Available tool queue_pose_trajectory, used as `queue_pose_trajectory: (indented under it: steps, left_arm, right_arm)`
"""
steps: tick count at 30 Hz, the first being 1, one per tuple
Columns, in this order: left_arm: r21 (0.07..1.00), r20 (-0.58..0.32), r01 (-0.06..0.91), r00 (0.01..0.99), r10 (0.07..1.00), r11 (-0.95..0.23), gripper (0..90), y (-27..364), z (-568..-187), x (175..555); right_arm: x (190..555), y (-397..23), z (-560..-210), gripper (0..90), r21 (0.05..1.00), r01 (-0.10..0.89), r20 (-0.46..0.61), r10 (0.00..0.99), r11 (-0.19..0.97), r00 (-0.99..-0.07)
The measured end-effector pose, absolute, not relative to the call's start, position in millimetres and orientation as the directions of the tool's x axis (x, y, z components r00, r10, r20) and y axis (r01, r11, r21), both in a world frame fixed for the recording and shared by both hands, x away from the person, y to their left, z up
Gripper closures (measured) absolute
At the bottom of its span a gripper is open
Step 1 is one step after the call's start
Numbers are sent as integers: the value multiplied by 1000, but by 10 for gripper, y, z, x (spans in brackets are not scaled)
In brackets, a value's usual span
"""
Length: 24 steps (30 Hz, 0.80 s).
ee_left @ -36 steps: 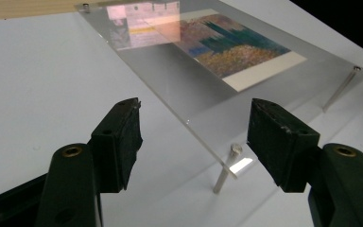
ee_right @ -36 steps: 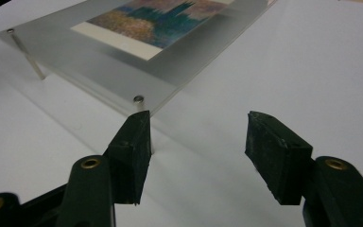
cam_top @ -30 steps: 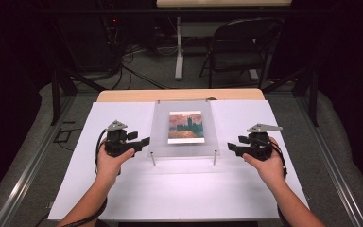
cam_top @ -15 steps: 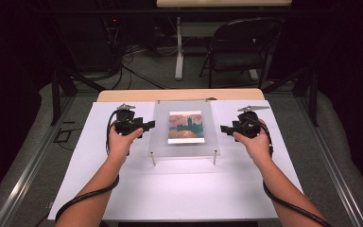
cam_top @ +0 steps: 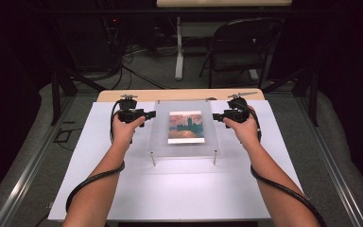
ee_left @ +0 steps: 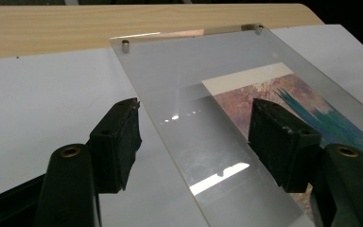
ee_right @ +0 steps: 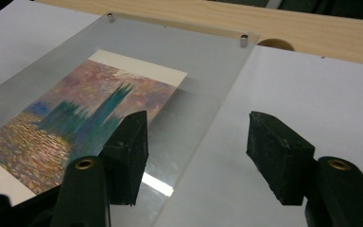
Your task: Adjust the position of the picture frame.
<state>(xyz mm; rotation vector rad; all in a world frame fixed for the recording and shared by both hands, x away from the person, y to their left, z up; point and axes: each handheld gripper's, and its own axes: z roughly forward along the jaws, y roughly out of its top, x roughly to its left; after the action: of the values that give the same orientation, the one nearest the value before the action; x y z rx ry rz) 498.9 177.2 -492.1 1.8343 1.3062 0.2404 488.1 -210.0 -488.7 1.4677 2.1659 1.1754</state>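
A clear acrylic plate [cam_top: 184, 142] rests on short metal posts in the middle of the white sheet, with a painting print [cam_top: 185, 126] under it. My left gripper [cam_top: 149, 114] is at the plate's left edge and my right gripper [cam_top: 215, 116] at its right edge, both pointing inward. In the left gripper view the open gripper [ee_left: 196, 109] has the plate [ee_left: 184, 71] edge running between its jaws, and the print [ee_left: 283, 90] lies beyond the right jaw. The right gripper [ee_right: 198, 120] is open too, one jaw over the print [ee_right: 90, 104] and plate [ee_right: 208, 61], the other over the sheet.
The white sheet [cam_top: 179, 189] covers most of a wooden table [cam_top: 123, 95], whose bare far edge lies just behind the plate. Metal posts [ee_left: 125, 45] [ee_right: 244, 40] mark the plate's far corners. A folding chair [cam_top: 241, 47] and floor cables sit beyond the table.
Both hands have moved forward and inward from the near sides of the plate. The grippers now sit at its left and right edges. The plate has not moved.
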Motion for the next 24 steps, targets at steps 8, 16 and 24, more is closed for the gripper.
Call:
queue_pose_trajectory:
  steps: [8,16,24]
  left_arm:
    - [705,-322,702,443,837,-100,361,1669,-4983,5054]
    - [677,-341,728,439,831,-107,360,1599,-5125,5025]
    - [653,-364,751,427,828,-100,358,1560,-5236,5042]
  right_arm:
    - [4987,-1971,-5017,411,720,680,245,867,138,-435]
    - [4979,-1891,-5110,410,698,704,283,854,130,-437]
    - [4984,-1878,-5184,396,674,731,322,847,109,-423]
